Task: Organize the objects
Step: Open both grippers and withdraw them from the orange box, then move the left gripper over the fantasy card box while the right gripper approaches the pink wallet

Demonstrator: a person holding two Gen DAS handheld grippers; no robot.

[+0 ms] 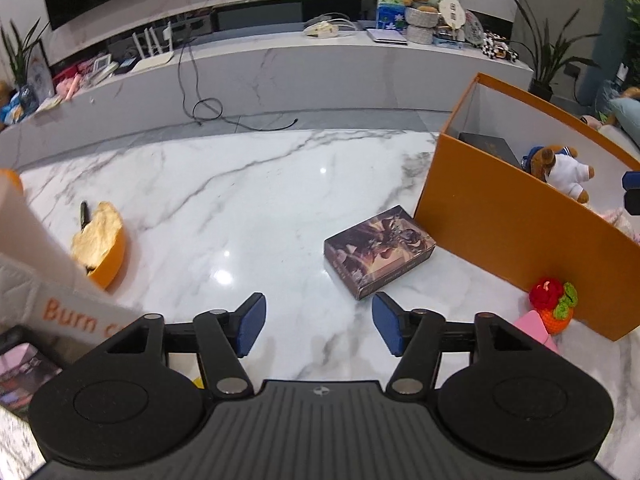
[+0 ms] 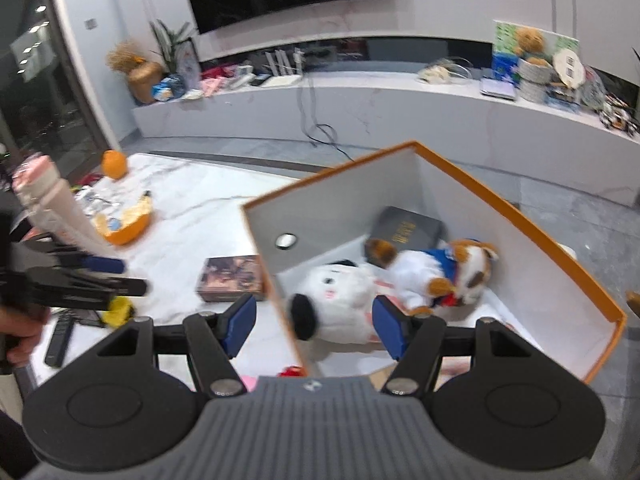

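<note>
The card box [image 1: 379, 251] lies flat on the marble table [image 1: 224, 208], just beside the orange bin [image 1: 516, 236]. It looks stiff, light and glossy, best pinched across its narrow sides. The left gripper [image 1: 319, 324] hovers near it, spread and empty. The right gripper [image 2: 314, 325], also spread, hangs over the bin's plush dog [image 2: 340, 300].

Ahead of the right hand-held gripper [image 2: 314, 322], the box wall [image 2: 276, 292] hides part of the white plush [image 2: 340, 300]; motion blurs everything.
</note>
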